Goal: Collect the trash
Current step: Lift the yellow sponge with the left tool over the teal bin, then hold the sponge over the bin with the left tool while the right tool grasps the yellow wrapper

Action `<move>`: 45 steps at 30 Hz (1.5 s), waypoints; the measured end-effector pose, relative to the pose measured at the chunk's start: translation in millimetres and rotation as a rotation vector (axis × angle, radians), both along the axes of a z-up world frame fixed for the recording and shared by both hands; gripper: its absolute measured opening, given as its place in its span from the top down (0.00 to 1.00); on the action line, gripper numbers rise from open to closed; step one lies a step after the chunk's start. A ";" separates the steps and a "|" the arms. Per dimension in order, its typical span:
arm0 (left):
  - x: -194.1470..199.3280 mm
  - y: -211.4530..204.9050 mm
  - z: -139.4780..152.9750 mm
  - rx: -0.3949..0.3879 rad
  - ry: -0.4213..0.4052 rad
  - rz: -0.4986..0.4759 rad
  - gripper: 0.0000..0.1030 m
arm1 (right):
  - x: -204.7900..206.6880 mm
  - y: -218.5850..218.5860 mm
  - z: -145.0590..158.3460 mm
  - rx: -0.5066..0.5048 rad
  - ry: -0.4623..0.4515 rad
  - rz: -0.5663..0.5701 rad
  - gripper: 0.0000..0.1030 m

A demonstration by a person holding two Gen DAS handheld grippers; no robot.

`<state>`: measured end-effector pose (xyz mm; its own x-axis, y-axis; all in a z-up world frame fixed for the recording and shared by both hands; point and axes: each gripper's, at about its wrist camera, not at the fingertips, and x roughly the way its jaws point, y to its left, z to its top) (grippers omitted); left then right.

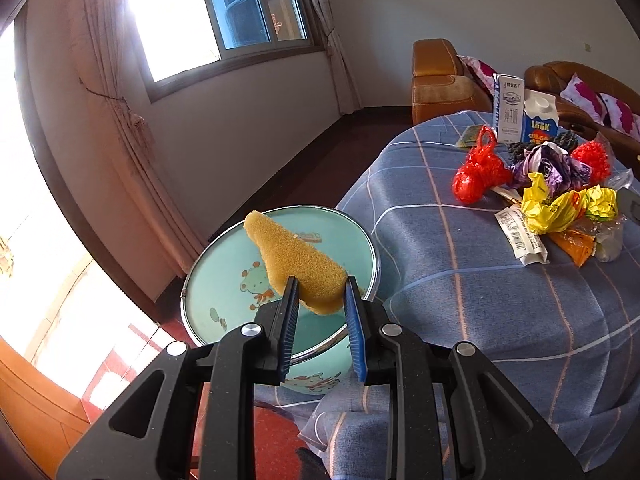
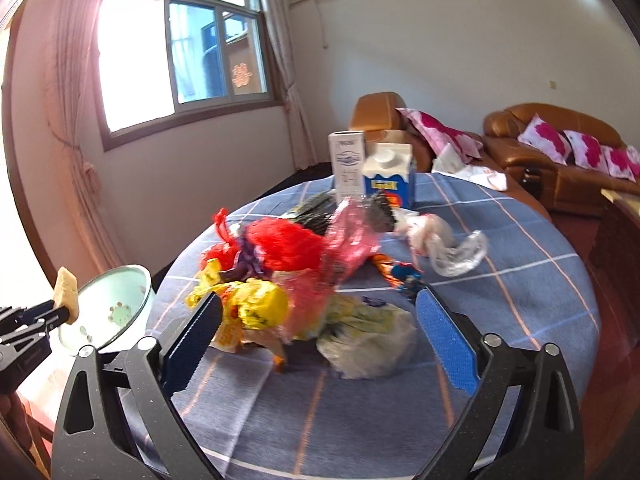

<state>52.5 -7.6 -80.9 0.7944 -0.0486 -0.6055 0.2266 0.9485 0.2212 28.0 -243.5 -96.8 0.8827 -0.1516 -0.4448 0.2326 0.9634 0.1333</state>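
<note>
My left gripper [image 1: 320, 284] is shut on a yellow sponge [image 1: 296, 256], pinched at its near end and held above the open mouth of a teal bin [image 1: 224, 280] beside the table. The right wrist view shows that same sponge [image 2: 66, 292] and the bin [image 2: 116, 300] at the far left. My right gripper [image 2: 320, 294] stands open and low over the table, its fingers on either side of a trash pile: a yellow wrapper [image 2: 256, 304], a pale plastic bag [image 2: 368, 340], a pink film bag [image 2: 340, 252] and a red net [image 2: 288, 244]. Nothing is gripped there.
A blue checked cloth covers the round table [image 2: 520, 280]. Two milk cartons [image 2: 348, 168] [image 2: 390, 176] stand at its far side, with a clear crumpled bag [image 2: 452, 248] nearby. A red plastic bag [image 1: 476, 172] lies left of the pile. Brown sofas [image 2: 552, 152] stand behind.
</note>
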 end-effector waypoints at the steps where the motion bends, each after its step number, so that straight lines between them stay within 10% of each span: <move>1: 1.0 1.2 -0.7 -0.006 0.003 0.001 0.77 | 0.0 0.0 0.0 0.000 0.000 0.000 0.21; 5: 3.3 3.8 -3.2 -0.013 0.008 0.008 0.77 | 14.2 5.8 -6.7 0.004 0.047 0.049 0.51; 11: 4.8 3.6 -3.2 -0.030 0.017 0.001 0.77 | 13.7 11.8 -8.7 -0.004 0.061 0.088 0.69; 15: 4.3 3.4 -2.8 -0.034 0.017 -0.003 0.77 | 8.9 7.7 -8.0 0.016 0.059 0.095 0.67; 18: 5.1 4.7 -4.0 -0.036 0.020 -0.003 0.77 | 2.2 0.0 -6.6 0.021 0.037 0.059 0.28; 28: 8.6 8.2 -6.0 -0.036 0.028 0.005 0.76 | 0.1 23.0 3.9 -0.050 0.015 0.148 0.59; 36: 10.4 8.9 -7.3 -0.035 0.032 0.006 0.76 | 11.2 10.7 -15.5 -0.024 0.102 0.127 0.62; 39: 11.0 10.8 -5.6 -0.037 0.028 0.010 0.76 | 12.1 10.3 -21.2 -0.016 0.124 0.145 0.80; 42: 11.4 13.4 -4.2 -0.040 0.023 0.018 0.76 | 9.7 10.5 -24.8 -0.023 0.132 0.144 0.80; 45: 12.0 14.4 -4.7 -0.040 0.025 0.021 0.76 | 3.4 5.5 -21.0 0.003 0.108 0.126 0.60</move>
